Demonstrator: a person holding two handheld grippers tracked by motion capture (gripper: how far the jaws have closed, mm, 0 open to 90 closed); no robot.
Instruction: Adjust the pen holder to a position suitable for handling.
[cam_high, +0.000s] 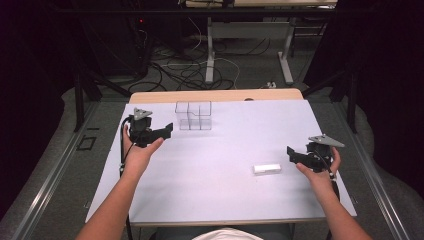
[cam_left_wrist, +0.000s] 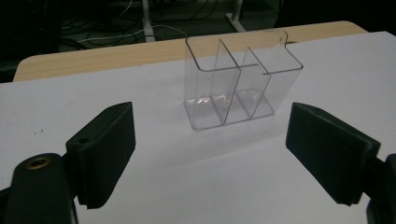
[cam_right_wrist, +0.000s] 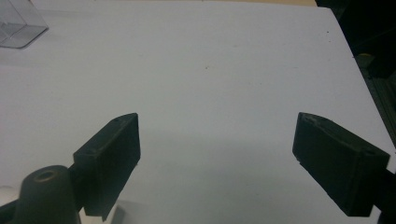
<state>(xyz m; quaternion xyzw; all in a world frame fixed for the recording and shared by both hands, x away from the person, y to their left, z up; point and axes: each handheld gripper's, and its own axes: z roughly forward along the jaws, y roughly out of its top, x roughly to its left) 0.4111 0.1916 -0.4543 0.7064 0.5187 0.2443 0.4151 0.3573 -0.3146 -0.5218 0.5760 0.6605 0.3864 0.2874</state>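
A clear plastic container (cam_high: 193, 116) with several compartments stands upright at the back left of the white table (cam_high: 225, 145). My left gripper (cam_high: 166, 131) is held just to its left, pointing toward it. In the left gripper view the container (cam_left_wrist: 240, 84) stands a short way ahead of the left gripper (cam_left_wrist: 210, 135), whose jaws are wide open with nothing between them. A small white box (cam_high: 266, 169) lies flat at the front right. My right gripper (cam_high: 291, 153) hovers just right of it, open. The right gripper (cam_right_wrist: 217, 140) holds nothing between its jaws.
A strip of bare wooden tabletop (cam_high: 215, 95) runs along the far edge behind the white surface. Beyond it are desk legs and tangled cables (cam_high: 200, 65) on the floor. A corner of the container (cam_right_wrist: 18, 25) shows at the top left of the right gripper view.
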